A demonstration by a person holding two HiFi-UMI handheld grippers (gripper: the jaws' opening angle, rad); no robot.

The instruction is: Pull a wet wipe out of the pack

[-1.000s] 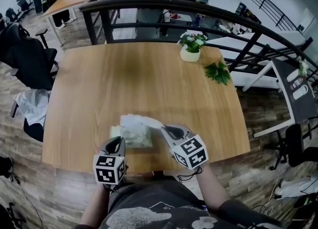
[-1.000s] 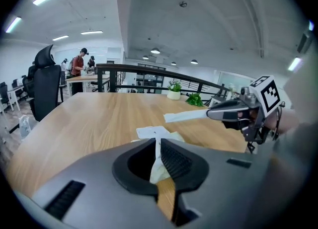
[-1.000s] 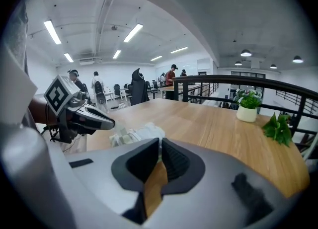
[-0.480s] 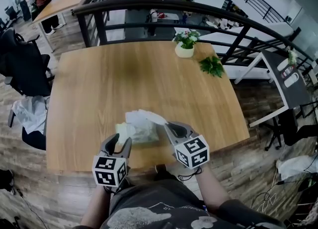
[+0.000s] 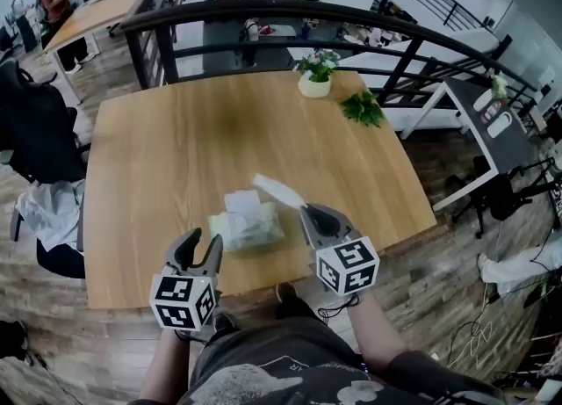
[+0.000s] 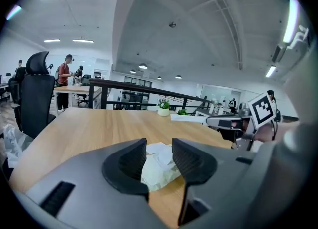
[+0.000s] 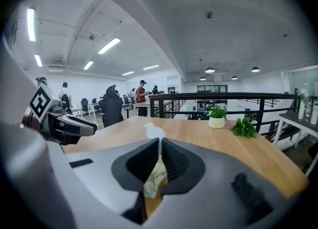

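The pale green wipe pack [image 5: 248, 227] lies on the wooden table [image 5: 176, 148] near its front edge, with a white fold sticking out of its top. My right gripper [image 5: 307, 211] is shut on a white wet wipe [image 5: 279, 191], which hangs in the air above and to the right of the pack. In the right gripper view the wipe [image 7: 154, 131] pokes up past the shut jaws. My left gripper [image 5: 202, 242] sits just in front of the pack; its jaws have just been opening and nothing is between them. The left gripper view shows the pack [image 6: 160, 167] beyond the spread jaws.
A potted plant [image 5: 314, 75] and a loose green sprig [image 5: 361, 107] stand at the table's far right. A black railing [image 5: 263, 13] runs behind the table. A black office chair [image 5: 35, 135] stands left of it. People sit at a distant desk.
My left gripper has opened, let go of the pack's left edge and drawn back toward me. My right gripper has risen, carrying the wipe up and away from the pack.
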